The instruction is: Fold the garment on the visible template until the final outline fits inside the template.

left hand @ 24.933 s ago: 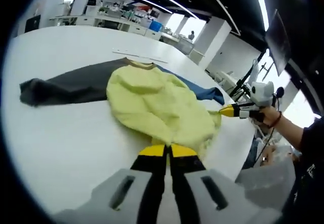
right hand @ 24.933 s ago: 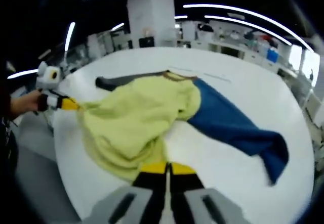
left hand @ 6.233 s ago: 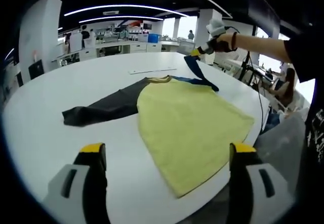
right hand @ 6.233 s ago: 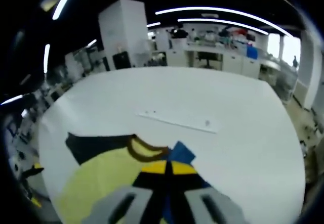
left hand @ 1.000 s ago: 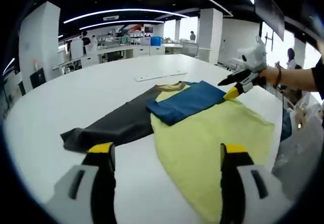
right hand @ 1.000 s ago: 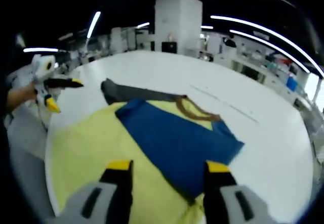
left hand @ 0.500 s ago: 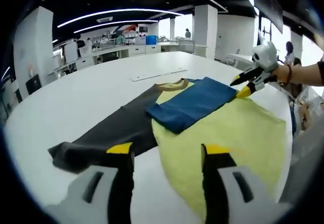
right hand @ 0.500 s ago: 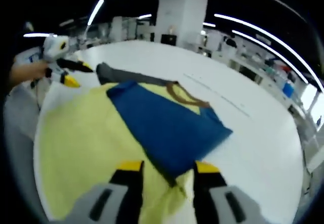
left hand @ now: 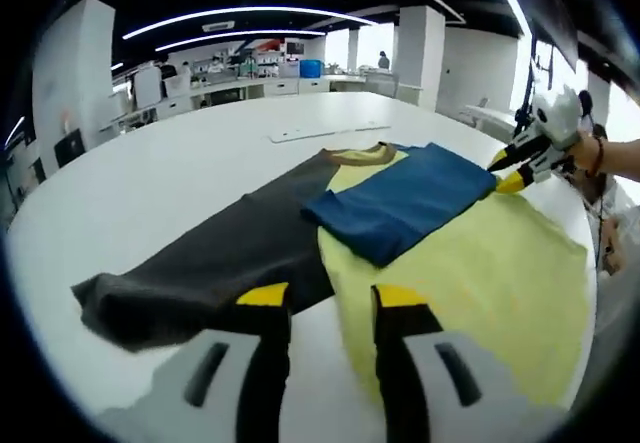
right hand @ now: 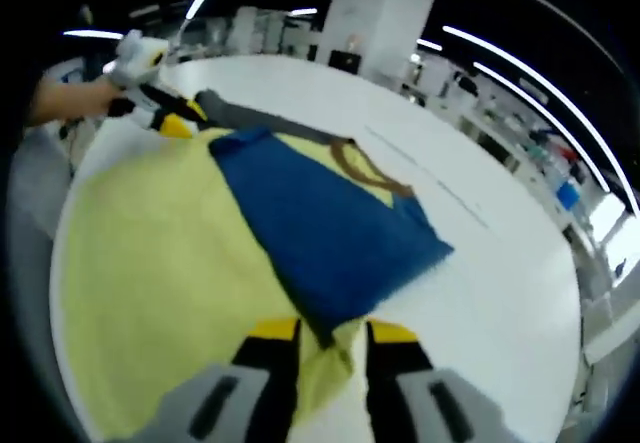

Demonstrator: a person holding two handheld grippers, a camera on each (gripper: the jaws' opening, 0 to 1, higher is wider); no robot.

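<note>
- Left gripper view: my left tool [left hand: 325, 308], jaws narrowed but still apart, has closed in on the dark sleeve [left hand: 200, 278].
- Right tool [right hand: 327, 335] likewise nears the blue sleeve [right hand: 320, 238], already folded over the garment [right hand: 150, 263] on the table [left hand: 150, 178]; the dark-sleeve fold comes next.

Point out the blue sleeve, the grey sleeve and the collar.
Blue sleeve [left hand: 405, 203], left gripper view, middle of the folded panel.
Grey sleeve [left hand: 205, 268], left gripper view, mid-length of the sleeve.
Collar [right hand: 362, 175], right gripper view, on the brown neck band.
</note>
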